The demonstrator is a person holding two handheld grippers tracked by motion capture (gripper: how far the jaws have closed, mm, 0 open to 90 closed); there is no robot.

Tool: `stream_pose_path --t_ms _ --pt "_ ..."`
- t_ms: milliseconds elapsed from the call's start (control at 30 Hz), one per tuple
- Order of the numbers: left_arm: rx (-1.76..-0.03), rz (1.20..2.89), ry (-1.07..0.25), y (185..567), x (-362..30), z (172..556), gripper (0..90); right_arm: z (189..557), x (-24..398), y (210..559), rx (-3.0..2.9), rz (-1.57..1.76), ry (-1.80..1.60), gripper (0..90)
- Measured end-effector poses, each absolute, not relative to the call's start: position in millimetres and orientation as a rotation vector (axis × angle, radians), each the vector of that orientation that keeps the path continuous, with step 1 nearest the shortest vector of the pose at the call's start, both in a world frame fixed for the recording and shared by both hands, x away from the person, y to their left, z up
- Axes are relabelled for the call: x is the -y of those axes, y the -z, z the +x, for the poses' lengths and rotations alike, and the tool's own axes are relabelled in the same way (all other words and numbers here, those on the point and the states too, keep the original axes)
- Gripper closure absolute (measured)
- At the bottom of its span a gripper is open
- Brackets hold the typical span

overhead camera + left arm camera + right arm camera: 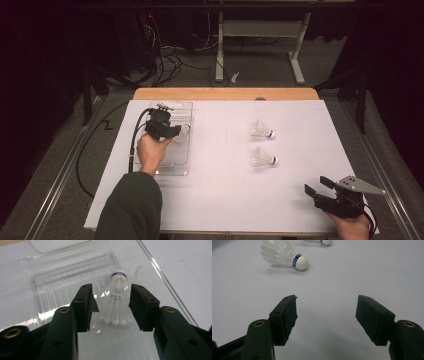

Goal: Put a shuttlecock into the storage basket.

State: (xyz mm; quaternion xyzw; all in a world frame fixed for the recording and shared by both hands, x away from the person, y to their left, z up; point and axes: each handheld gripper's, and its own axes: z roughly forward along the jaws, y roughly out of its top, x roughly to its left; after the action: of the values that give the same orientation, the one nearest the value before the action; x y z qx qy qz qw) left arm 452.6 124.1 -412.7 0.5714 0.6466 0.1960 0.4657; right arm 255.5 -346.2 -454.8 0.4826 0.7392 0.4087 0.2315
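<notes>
From the high view, the left claw (pixel 176 131) hangs over a clear plastic tray (pixel 165 170) at the left part of the desk (pixel 225 200), with a shuttlecock (pixel 184 130) just at its tips inside the tray; the tray's far rim lies close to the desk's far edge, and its near rim leaves a broad strip of bare white surface toward the person. Two more shuttlecocks lie on their sides right of centre, the far shuttlecock (pixel 261 130) and the near shuttlecock (pixel 263 157), well apart from the tray with open desk between. The right claw (pixel 316 186) rests near the desk's near right corner, close to both edges. In the left gripper view, the left claw (pixel 113 308) stands part open, jaws on either side of the shuttlecock (pixel 117 303), which lies in the ribbed well of the tray (pixel 50 282) with its cork pointing away; small gaps show at both pads, so nothing is gripped. The tray wall runs past at the right. In the right gripper view, the right claw (pixel 327 315) gapes wide and empty over bare desk, the near shuttlecock (pixel 284 255) ahead to the left and the far shuttlecock (pixel 323 242) beyond it, nothing between.
</notes>
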Motion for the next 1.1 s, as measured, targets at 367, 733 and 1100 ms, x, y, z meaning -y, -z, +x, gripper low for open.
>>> stream_pose_path --t_ms 367,733,1100 --pt "-1.549 1.38 -0.459 404 -123 442 46.7 256 346 455 -2.033 1.328 -1.121 33.6" --pt "-1.532 1.357 -0.446 400 -126 431 45.0 256 345 455 -2.034 1.329 -1.12 33.7" --pt "-1.498 1.33 -0.433 395 -129 419 44.1 256 346 455 -2.031 1.329 -1.121 33.6"
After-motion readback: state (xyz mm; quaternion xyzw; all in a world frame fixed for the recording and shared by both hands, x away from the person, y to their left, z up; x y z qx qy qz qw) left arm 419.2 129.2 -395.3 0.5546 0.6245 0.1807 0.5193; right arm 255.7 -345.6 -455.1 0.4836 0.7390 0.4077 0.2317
